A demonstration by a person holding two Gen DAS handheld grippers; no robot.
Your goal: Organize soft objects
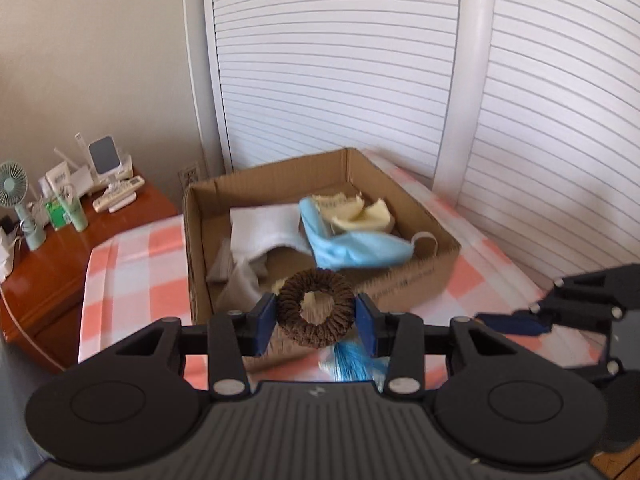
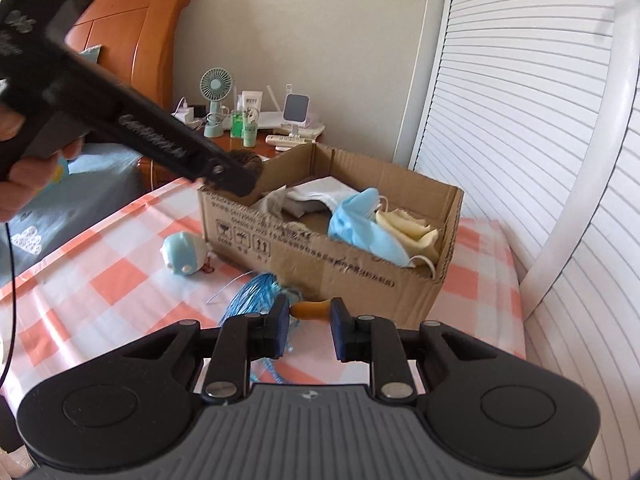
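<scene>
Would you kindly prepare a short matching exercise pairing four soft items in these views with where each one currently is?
Items:
1. brown scrunchie
2. blue face mask
3. round light-blue plush toy
4. blue string bundle

Places:
A. on the checked cloth, left of the cardboard box
B. inside the box, beside cream foam pieces
C. between the jaws of the left gripper
D. on the cloth in front of the box, near the right gripper

Pairs: 1-C, 2-B, 3-A, 4-D
</scene>
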